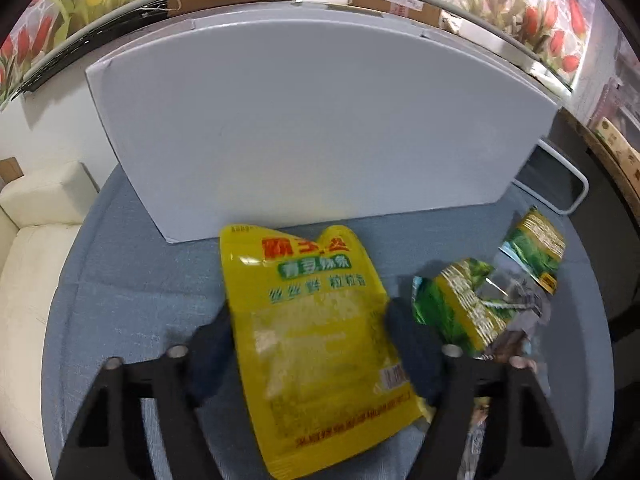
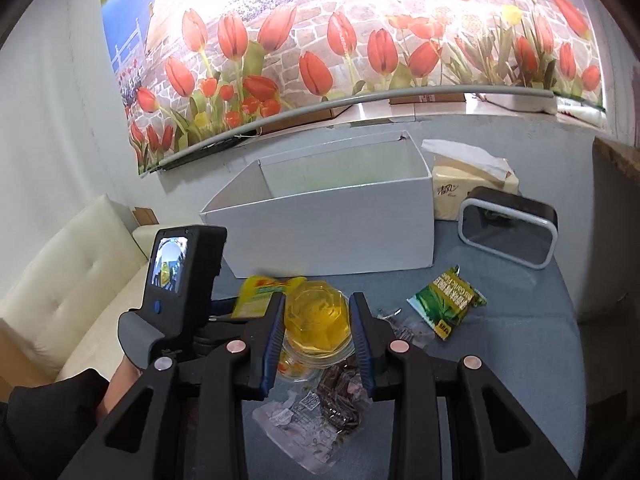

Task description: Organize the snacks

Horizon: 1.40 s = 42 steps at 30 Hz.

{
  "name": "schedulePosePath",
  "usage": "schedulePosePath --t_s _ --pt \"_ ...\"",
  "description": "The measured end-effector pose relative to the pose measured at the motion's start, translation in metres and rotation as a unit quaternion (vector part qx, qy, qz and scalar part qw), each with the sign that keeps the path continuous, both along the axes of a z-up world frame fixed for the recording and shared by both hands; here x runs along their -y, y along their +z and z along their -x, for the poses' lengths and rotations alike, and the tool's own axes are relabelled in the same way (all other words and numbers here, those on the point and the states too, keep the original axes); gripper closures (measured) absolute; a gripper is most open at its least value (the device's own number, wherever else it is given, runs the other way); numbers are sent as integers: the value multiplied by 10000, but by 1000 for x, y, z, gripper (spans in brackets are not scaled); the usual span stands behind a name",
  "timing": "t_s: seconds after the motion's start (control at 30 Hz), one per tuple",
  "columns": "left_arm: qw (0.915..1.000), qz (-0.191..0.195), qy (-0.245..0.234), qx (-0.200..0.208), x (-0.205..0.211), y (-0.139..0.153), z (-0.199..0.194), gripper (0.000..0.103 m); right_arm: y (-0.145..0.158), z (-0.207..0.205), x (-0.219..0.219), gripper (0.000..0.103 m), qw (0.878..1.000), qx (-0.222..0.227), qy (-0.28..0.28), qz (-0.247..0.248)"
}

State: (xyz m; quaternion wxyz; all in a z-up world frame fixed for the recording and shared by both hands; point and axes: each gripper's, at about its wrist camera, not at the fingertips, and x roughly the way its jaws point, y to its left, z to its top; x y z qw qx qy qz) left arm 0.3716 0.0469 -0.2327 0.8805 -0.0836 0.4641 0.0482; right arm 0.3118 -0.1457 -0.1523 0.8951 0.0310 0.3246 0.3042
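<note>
- Your left gripper [image 1: 308,344] straddles a yellow snack pouch [image 1: 316,336] that lies flat on the blue worktop [image 1: 132,280]. Its dark pads sit against the pouch's two long edges, but blur hides whether they press, so I cannot tell if it is gripped.
- The pouch is thin, glossy film with loose, grainy contents showing through a clear window. Expect it to be light, floppy and slippery. It will sag and may slide from a pinch on the flat face. Take it across the narrow width, near the sealed upper seam, where the film is stiffer.
- Your right gripper [image 2: 318,332] is clamped on a clear plastic cup of yellow jelly [image 2: 318,320], pads on opposite sides of its wall.
- The cup looks rigid yet thin-walled and smooth. A hard squeeze could buckle it or burst the seal, so hold it mid-wall, gently.
- The open white box [image 2: 332,228], the likely destination, stands just behind both snacks.
- Two small green packets [image 1: 496,280] lie right of the pouch. A dark wrapped snack [image 2: 340,396] lies beneath the cup.
- A tissue pack [image 2: 472,188] and a black clock [image 2: 508,232] sit right of the box.
</note>
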Motion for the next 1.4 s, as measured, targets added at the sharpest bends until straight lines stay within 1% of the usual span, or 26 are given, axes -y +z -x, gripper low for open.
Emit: schedulePosePath --t_s 0.03,0.07,0.1,0.2,0.33,0.4,0.43,0.47,0.53,0.6,0.7,0.73,0.77,0.87,0.93,1.0,1.13,1.17,1.23,1.27,1.3,1.33,1.37,1.4 --pt "9999 67 -94 43 1 0 2 45 -1 1 1 69 10000 -10 2 -20" --pt "9999 63 -114 79 1 1 5 49 -2 1 2 69 10000 -22 0 -33" --pt "9998 7 -148 133 2 3 10 51 -3 1 3 69 10000 -32 -4 -37" --pt "9993 109 -285 215 1 6 24 57 -4 3 4 68 10000 -40 2 -70" --pt "9982 147 -458 359 0 14 41 65 -5 5 1 68 9999 -45 15 -97" --pt "9973 149 -506 520 -4 22 55 67 -4 7 -1 68 10000 -12 32 -87" --pt "9967 156 -519 599 -5 31 61 70 -4 7 -1 68 9999 -8 37 -97" --pt "9961 181 -557 658 -6 36 66 88 -3 8 -2 68 9999 -5 39 -101" --pt "9949 198 -606 785 -7 49 73 89 -1 9 -4 68 9999 17 44 -116" --pt "9941 153 -712 809 -5 58 71 89 0 9 -7 68 9999 30 64 -116" --pt "9942 283 -713 758 -11 58 68 89 1 10 -10 68 9999 27 69 -131" --pt "9937 341 -739 770 -14 60 72 90 2 12 -11 68 9999 34 79 -128" --pt "9933 381 -751 792 -15 63 75 95 2 14 -12 68 9999 70 81 -108" --pt "9915 367 -859 909 -12 71 82 96 2 14 -12 68 9999 63 69 -79" --pt "9910 358 -934 894 -10 70 84 97 2 13 -11 68 9999 16 56 -126" --pt "9904 474 -949 885 -11 69 84 97 3 16 -11 68 9999 53 47 -114" --pt "9893 477 -1040 908 -8 68 85 97 2 17 -9 68 9999 40 49 -93" --pt "9889 458 -1099 887 -7 66 84 96 2 18 -8 68 9999 43 36 -97" --pt "9895 444 -1142 763 -4 61 80 90 1 18 -7 68 9999 32 29 -113" --pt "9899 414 -1128 747 -4 59 79 70 1 19 -6 68 9999 26 22 -125" --pt "9913 248 -1093 695 -1 56 76 55 0 19 -5 68 9999 14 28 -144" --pt "9922 136 -1057 653 -1 52 74 35 0 20 -5 68 9999 15 28 -155" --pt "9925 193 -1024 641 -2 48 73 31 0 20 -4 68 9999 20 23 -154" --pt "9921 283 -1036 653 -2 47 73 31 0 21 -3 68 9999 17 18 -153"
